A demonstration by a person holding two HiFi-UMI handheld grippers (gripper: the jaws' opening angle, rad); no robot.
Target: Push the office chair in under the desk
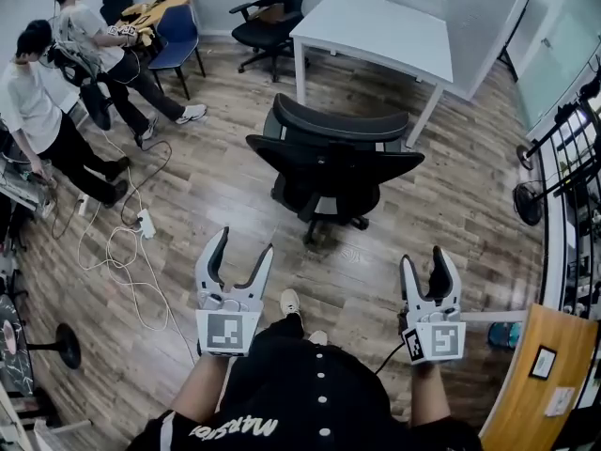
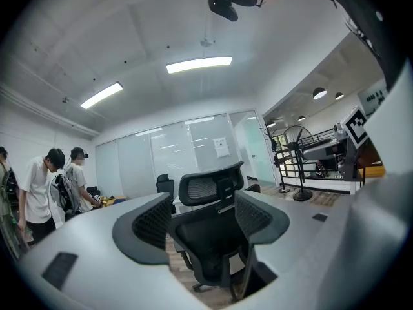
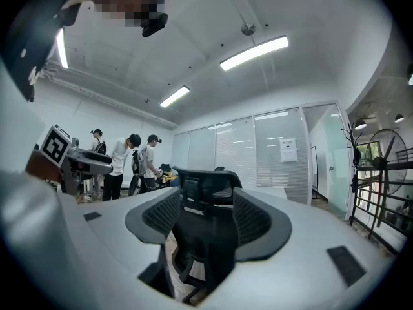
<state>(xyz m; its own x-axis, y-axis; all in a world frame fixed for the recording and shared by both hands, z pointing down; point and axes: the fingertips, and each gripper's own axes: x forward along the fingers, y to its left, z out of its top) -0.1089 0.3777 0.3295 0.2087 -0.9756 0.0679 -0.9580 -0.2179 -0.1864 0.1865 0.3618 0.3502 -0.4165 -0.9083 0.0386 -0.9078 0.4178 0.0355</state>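
In the head view, the office chair [image 1: 333, 163] is standing on the wooden floor [image 1: 216, 181], its back turned toward the person and its seat facing the white surface [image 1: 376, 31]. It is sitting near that surface's front edge but not under it. The left tool [image 1: 244, 247] and the right tool [image 1: 423, 266] are hovering side by side short of the chair, both well apart from it, and each is showing its jaws spread with nothing between them. Farther back, a second black chair [image 1: 272, 12] is standing at the surface's left end and a blue chair [image 1: 177, 31] is standing beside it. Two people [image 1: 94, 40] are standing at the left edge, above loose white cables [image 1: 122, 252] that are lying on the floor. In the left gripper view, the jaws are standing wide apart and gripping nothing. The office chair [image 2: 216, 231] is showing in the gap between them, at a distance, with its backrest and headrest facing the camera. The two people [image 2: 48, 189] are showing at the left, and a standing fan [image 2: 298, 147] is showing at the right. In the right gripper view, the jaws are likewise standing open and empty. They are framing the same chair [image 3: 203, 237] from behind, and the people [image 3: 122, 166] are showing at the left beyond it.
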